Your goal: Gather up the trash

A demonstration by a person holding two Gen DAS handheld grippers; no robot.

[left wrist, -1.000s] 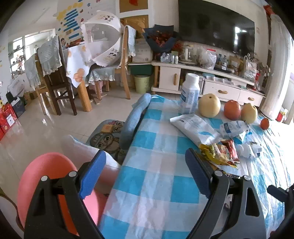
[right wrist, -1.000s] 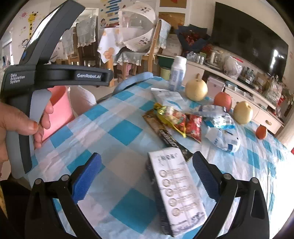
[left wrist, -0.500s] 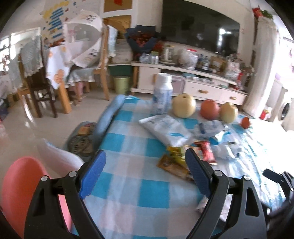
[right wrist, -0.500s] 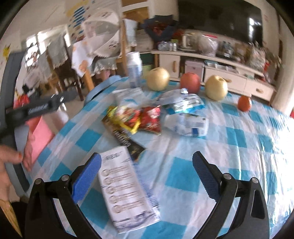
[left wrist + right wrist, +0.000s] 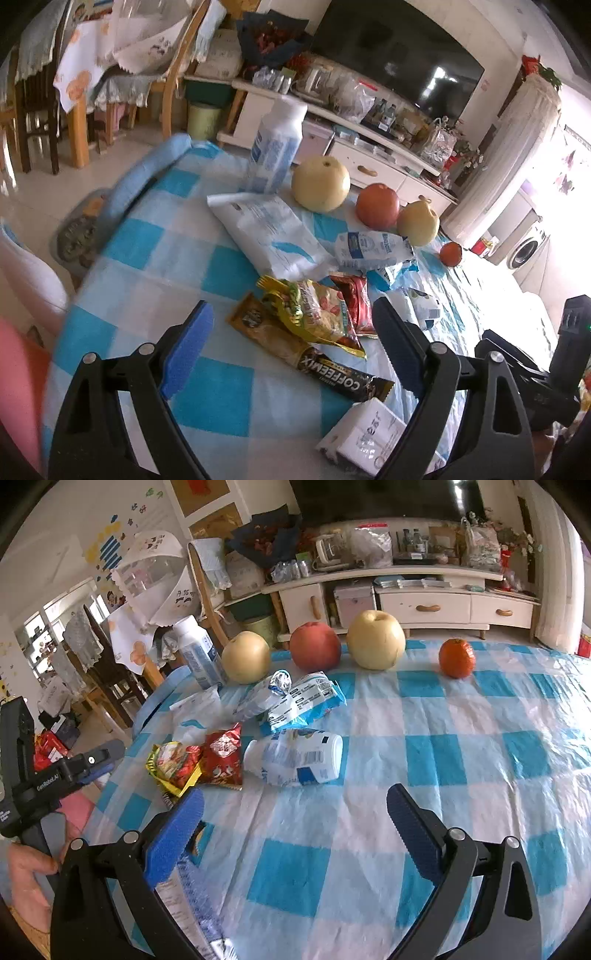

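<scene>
1. Left gripper: black plastic frame w/ triangular cut-outs, silver screws at the pivots, ribbed blue pads.
2. Right gripper: same build, black w/ blue pads, silver screws.
3. Left handle: black body, grey grip, white "GenRobot.AI" lettering, in a bare hand.

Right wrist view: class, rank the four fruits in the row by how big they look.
1. Right pear
2. Red apple and left pear: too alike to rank.
3. Tangerine, clearly smallest.
All four stand at similar depth, so nearness hardly matters.
</scene>
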